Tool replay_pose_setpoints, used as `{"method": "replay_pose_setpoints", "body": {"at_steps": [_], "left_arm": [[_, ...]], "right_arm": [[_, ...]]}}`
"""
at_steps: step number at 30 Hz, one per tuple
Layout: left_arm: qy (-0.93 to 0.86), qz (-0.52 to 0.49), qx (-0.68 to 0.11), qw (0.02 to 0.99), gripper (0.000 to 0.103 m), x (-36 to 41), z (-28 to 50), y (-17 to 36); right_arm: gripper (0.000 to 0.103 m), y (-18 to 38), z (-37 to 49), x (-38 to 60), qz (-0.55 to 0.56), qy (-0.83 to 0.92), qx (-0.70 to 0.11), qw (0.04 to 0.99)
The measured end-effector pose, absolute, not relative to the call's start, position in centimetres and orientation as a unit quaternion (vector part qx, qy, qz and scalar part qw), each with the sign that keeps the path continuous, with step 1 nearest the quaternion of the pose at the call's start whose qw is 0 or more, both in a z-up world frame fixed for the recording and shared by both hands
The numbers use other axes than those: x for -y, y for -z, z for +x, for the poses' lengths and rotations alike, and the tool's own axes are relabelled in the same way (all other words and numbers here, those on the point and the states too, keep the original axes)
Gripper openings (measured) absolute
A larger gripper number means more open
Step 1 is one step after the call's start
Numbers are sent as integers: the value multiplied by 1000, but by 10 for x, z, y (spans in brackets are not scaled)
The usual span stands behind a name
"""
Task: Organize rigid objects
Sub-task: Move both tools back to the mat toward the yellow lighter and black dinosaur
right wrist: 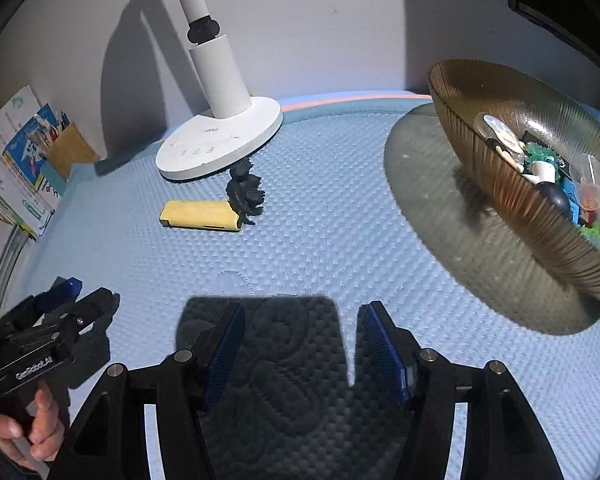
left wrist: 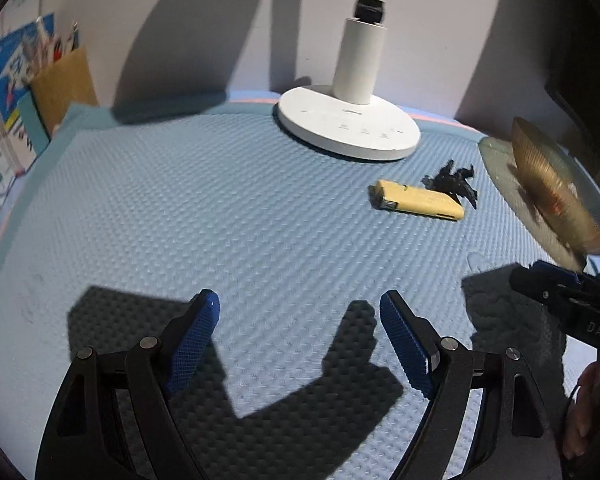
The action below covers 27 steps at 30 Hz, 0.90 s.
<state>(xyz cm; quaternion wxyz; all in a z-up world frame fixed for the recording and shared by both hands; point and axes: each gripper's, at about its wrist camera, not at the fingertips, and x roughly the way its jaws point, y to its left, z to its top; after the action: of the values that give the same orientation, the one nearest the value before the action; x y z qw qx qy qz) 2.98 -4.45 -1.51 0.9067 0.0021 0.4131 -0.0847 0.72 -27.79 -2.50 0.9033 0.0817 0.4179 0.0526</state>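
Observation:
A yellow lighter (left wrist: pixel 418 201) (right wrist: pixel 201 216) lies flat on the blue mat, with a small black spiky figure (left wrist: pixel 454 182) (right wrist: pixel 245 192) touching its right end. A ribbed amber glass bowl (right wrist: pixel 512 196) (left wrist: pixel 552 188) at the right holds several small items. My left gripper (left wrist: pixel 298 314) hovers open over bare mat, well short of the lighter, nothing between its blue pads. My right gripper (right wrist: pixel 302 320) is also open and empty above the mat, left of the bowl. Each gripper shows at the edge of the other's view: the right (left wrist: pixel 556 284), the left (right wrist: pixel 72 300).
A white lamp base (left wrist: pixel 348 126) (right wrist: pixel 220 144) with its column stands at the back by the wall, just behind the figure. Leaflets and a brown pen holder (left wrist: pixel 62 84) (right wrist: pixel 70 148) lean at the far left. A hand (right wrist: pixel 24 428) grips the left tool's handle.

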Motion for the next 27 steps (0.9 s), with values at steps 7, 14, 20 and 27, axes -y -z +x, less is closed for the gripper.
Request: {"method": "replay_pose_setpoints", "body": {"at_steps": [7,14,20,27], "left_arm": [[59,35,-416,907,86,51,28,17],[53,34,-417,907,89,50,29,18],[50,24,-425,903,100,46,30,19],[100,48,-429,896,99,56,36,11]], "right_arm": [[78,27,4,258,35,-45,-410,910],[89,29,5,263,42,-41,-414,908],[89,30,7,262,39,-39,-417,907],[87,22,11,264,40,-54,-413,908]]}}
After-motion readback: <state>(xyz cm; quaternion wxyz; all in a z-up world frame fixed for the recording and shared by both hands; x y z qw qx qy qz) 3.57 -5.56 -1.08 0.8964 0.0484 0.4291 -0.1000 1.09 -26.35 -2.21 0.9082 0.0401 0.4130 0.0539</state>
